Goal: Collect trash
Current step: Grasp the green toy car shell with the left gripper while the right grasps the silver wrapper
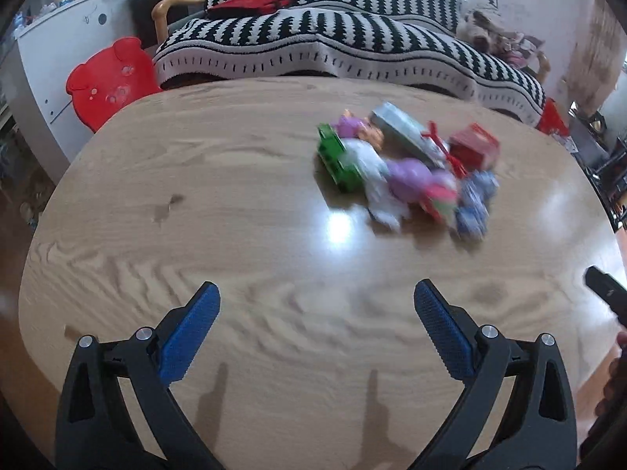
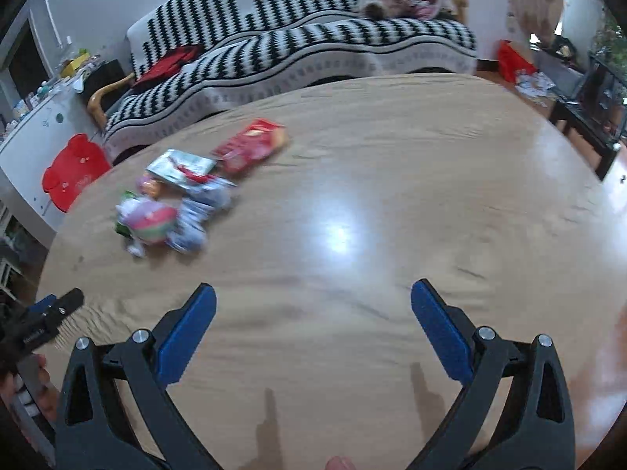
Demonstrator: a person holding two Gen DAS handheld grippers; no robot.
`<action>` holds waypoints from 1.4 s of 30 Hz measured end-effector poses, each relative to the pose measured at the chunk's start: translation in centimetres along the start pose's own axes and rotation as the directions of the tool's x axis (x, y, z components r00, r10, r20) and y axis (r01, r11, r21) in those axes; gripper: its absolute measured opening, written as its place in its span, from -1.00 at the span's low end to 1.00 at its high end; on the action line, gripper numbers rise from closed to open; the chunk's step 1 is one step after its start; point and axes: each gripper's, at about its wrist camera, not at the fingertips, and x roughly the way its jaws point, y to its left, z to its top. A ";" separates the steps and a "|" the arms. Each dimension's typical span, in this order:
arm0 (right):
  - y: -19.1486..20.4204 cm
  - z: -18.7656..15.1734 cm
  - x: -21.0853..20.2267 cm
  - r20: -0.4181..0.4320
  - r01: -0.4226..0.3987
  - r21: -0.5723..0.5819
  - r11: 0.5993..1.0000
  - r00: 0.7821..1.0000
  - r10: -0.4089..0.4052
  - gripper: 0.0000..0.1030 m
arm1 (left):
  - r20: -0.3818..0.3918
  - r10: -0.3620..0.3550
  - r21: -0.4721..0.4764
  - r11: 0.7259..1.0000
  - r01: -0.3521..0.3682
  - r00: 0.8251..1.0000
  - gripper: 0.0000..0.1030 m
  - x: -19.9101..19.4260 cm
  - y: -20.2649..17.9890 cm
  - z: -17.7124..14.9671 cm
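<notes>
1. Trash pile (image 1: pixel 407 172) lies clustered on the table (image 1: pixel 235 235), far side, well apart from both grippers
2. Left gripper (image 1: pixel 315 293) and right gripper (image 2: pixel 313 293): jaws spread, empty
3. Advice: approach low, pinch one wrapper at the pile's edge

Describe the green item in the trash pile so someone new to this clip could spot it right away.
Start at the wooden table in front of the striped sofa, and find the pile of wrappers on it. The green box lies at the pile's edge toward the red stool. It is the only green, boxy piece; its neighbours are white, purple and silver, though blur hides its label.
</notes>
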 end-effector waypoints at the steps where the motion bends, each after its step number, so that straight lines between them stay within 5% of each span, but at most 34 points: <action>1: 0.8 0.5 0.6 -0.004 -0.001 -0.002 1.000 1.000 0.001 0.87 | 0.008 0.005 -0.002 1.000 -0.005 1.000 0.87 0.4 0.6 0.7; 5: 3.9 2.7 3.6 -0.012 0.000 0.026 1.000 1.000 0.000 0.87 | 0.029 0.024 -0.027 0.999 -0.023 0.999 0.87 2.6 2.0 4.3; 11: 6.7 5.7 7.6 0.007 0.107 -0.007 0.994 0.994 -0.107 0.87 | 0.028 0.024 -0.058 0.998 -0.022 0.999 0.87 7.6 2.1 8.1; 14: 7.2 5.5 9.4 -0.004 0.128 -0.049 0.991 0.992 -0.128 0.87 | -0.006 0.034 -0.028 0.999 -0.034 0.999 0.88 9.8 1.9 8.0; 21: 7.5 4.1 11.8 -0.029 0.127 -0.136 0.983 0.991 -0.132 0.87 | 0.046 0.045 0.052 0.998 -0.047 0.998 0.88 8.8 2.0 6.9; 24: 7.2 4.1 12.6 -0.032 0.137 -0.143 0.980 0.989 -0.143 0.89 | 0.034 -0.011 0.055 0.998 0.009 0.999 0.88 8.6 2.1 6.6; 37: 7.0 4.6 12.9 -0.013 0.109 -0.173 0.979 0.993 -0.113 0.90 | -0.049 0.016 0.060 0.998 -0.013 0.999 0.88 11.4 1.8 5.9; 42: 7.1 4.6 13.0 -0.013 0.105 -0.176 0.979 0.994 -0.109 0.90 | -0.022 -0.003 0.053 0.999 0.004 1.000 0.89 11.5 2.2 5.7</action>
